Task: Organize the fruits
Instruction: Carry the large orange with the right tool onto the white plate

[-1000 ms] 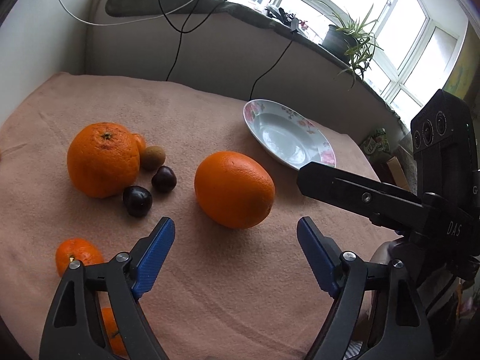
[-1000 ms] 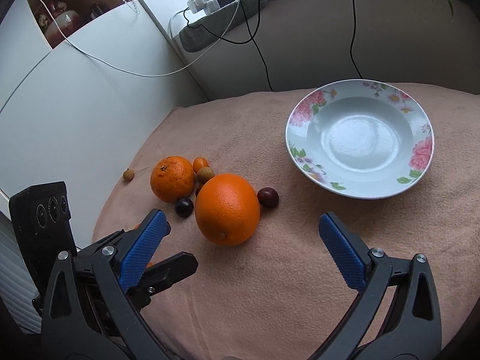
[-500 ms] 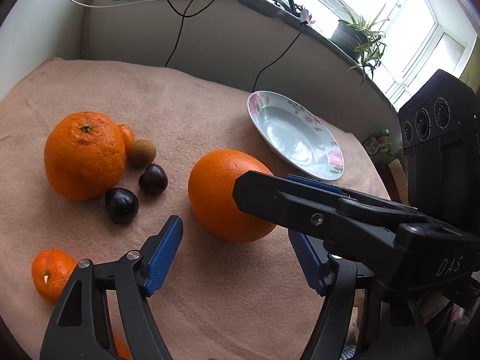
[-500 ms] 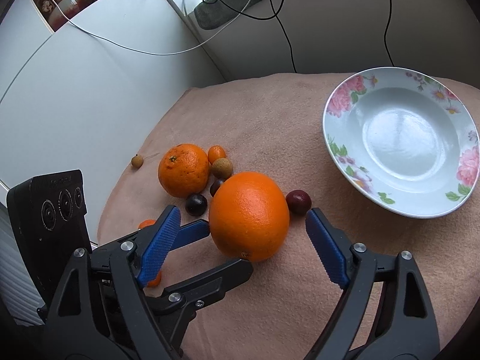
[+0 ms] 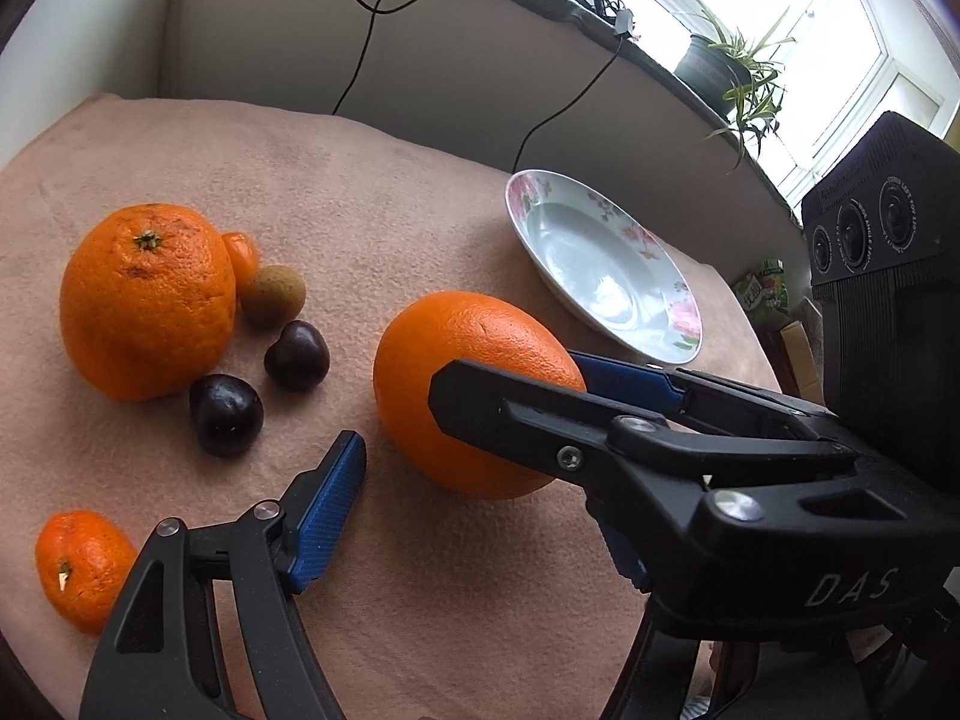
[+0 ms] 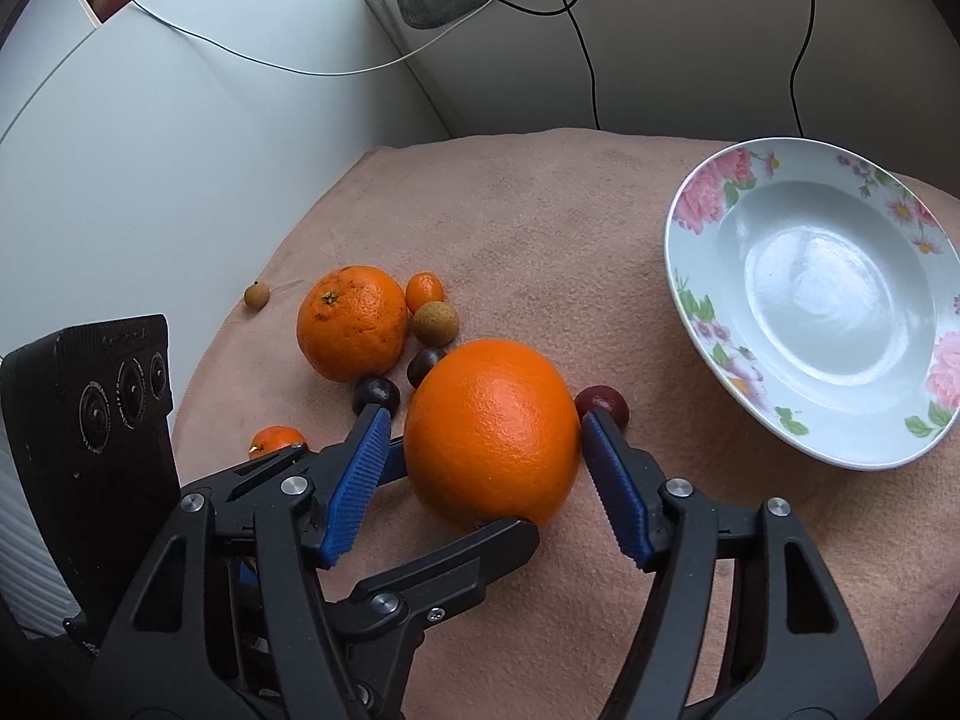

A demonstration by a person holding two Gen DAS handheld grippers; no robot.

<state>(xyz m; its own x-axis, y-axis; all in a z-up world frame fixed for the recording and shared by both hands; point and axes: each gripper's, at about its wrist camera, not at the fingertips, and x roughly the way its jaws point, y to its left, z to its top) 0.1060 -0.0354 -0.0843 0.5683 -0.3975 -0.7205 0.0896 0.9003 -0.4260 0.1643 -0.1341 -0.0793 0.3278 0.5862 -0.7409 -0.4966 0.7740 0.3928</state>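
Fruit lies scattered on a peach-coloured cloth, and the biggest piece, a smooth orange, sits at the centre of the right wrist view between the blue pads of the right gripper. Its jaws have just been closing around that orange: the right-hand pad reaches the peel, while a thin gap shows at the left-hand pad, so the grip is not complete. The left gripper comes in from the lower left of that view, one black finger under the orange's near edge. Its jaws narrowed a little just now and stand fairly wide, clamping nothing, with the orange just past their tips. The flowered plate fills the right of the right wrist view, empty and apart from the orange. A red cherry peeks out just behind the right-hand pad. At the left of the left wrist view stands a knobbly orange, with a tiny orange fruit and a round brown fruit against its right side, and two dark cherries below them. A small tangerine lies at the lower left of the frame, and a lone brown fruit sits near the cloth's far left edge in the right wrist view
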